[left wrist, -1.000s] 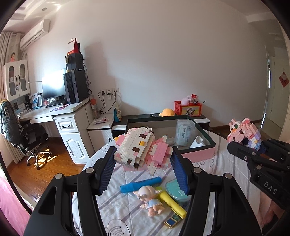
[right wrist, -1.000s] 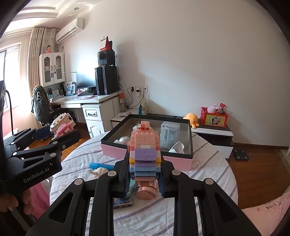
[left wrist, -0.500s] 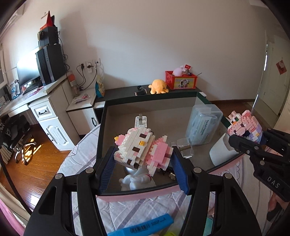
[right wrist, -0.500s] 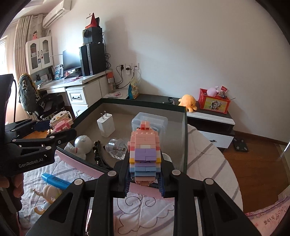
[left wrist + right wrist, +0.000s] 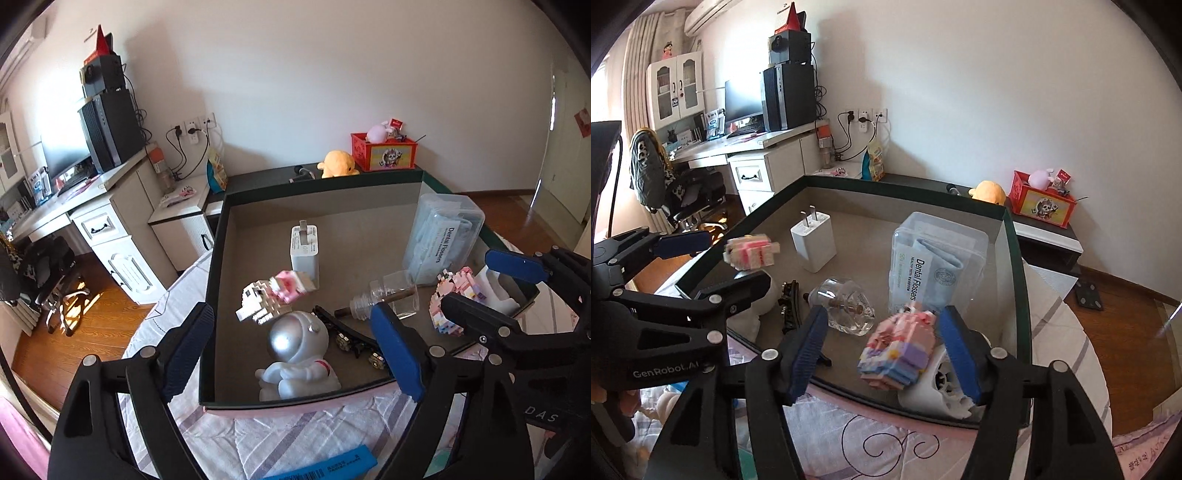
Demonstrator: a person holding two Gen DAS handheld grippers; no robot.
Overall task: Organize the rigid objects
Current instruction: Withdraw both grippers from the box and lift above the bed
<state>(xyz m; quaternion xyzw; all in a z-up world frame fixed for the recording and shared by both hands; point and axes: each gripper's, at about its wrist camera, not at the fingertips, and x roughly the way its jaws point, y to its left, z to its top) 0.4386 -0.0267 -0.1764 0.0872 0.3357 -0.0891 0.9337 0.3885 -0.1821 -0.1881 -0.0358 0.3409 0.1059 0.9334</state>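
Block figures (image 5: 275, 301) (image 5: 899, 349) loose over box (image 5: 325, 184), both hand-held grippers (image 5: 291, 349) (image 5: 882, 350) just spread apart, gripping nothing

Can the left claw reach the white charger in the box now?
Probably yes. The left claw, jaws just opened, hangs over the open box. But the white-pink block toy and the silver astronaut figure lie between it and the white charger.

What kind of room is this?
Most likely a bedroom or home study: a white desk with a computer monitor, a wall air conditioner, and plush toys by a red box on a low cabinet.
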